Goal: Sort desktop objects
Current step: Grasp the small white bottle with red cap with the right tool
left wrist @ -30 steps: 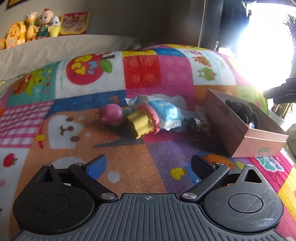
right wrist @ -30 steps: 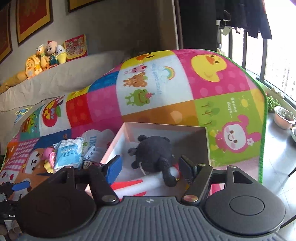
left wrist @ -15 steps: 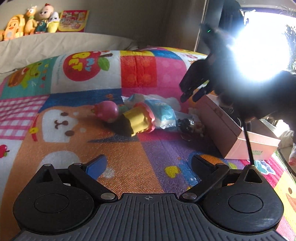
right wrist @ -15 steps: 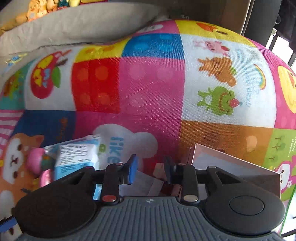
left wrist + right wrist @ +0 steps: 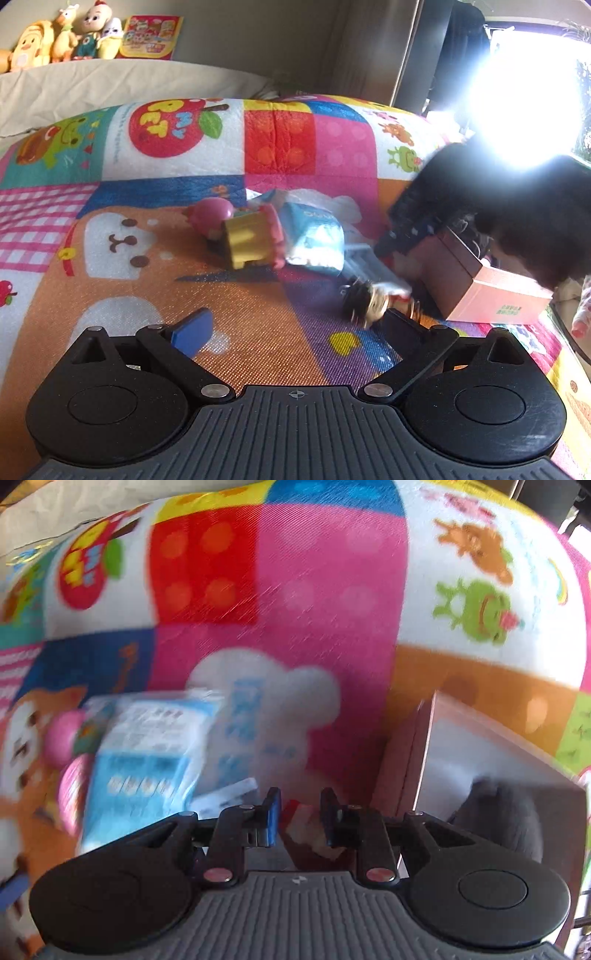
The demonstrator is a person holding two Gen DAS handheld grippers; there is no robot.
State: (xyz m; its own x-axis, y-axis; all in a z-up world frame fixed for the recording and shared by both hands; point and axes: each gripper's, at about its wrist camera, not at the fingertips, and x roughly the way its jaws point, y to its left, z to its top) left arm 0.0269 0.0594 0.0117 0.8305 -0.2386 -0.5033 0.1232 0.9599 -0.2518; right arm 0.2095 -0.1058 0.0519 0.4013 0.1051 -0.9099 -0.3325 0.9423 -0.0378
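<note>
Since the earlier frames my right gripper (image 5: 298,821) had swung off the box and dropped low onto the pile, its view blurring and its jaws narrowing from wide to a small gap; my left gripper (image 5: 295,332) had barely shifted, creeping a little nearer the toys.

Left to right, left wrist view: the colourful patchwork play mat (image 5: 110,177) covered the surface. My left gripper hovered over the orange panel, jaws spread wide, nothing between them. Ahead lay the pink round-headed plastic toy (image 5: 210,212) touching the yellow drum-shaped toy with a pink rim (image 5: 251,242), then the light-blue plastic tissue pack (image 5: 314,236) leaning on it. Nearer, just beside my right fingertip in that view, lay the small dark-haired doll figure (image 5: 364,301). Right of that, the dark bulk of the other gripper came down over the pile's edge. Furthest right sat the pink cardboard box (image 5: 495,299).

Right wrist view: the small red-and-white item (image 5: 301,823) sat between the narrowed fingers; blur kept me from telling if the pads actually pinched it or only straddled it. Box just beside on the right, with the black plush toy (image 5: 498,812) already inside.

Progress, my read: early. One plush was boxed; pink toy, yellow drum, tissue pack, doll and the red-white piece were all still on the mat. That last one looked like the current pick.
</note>
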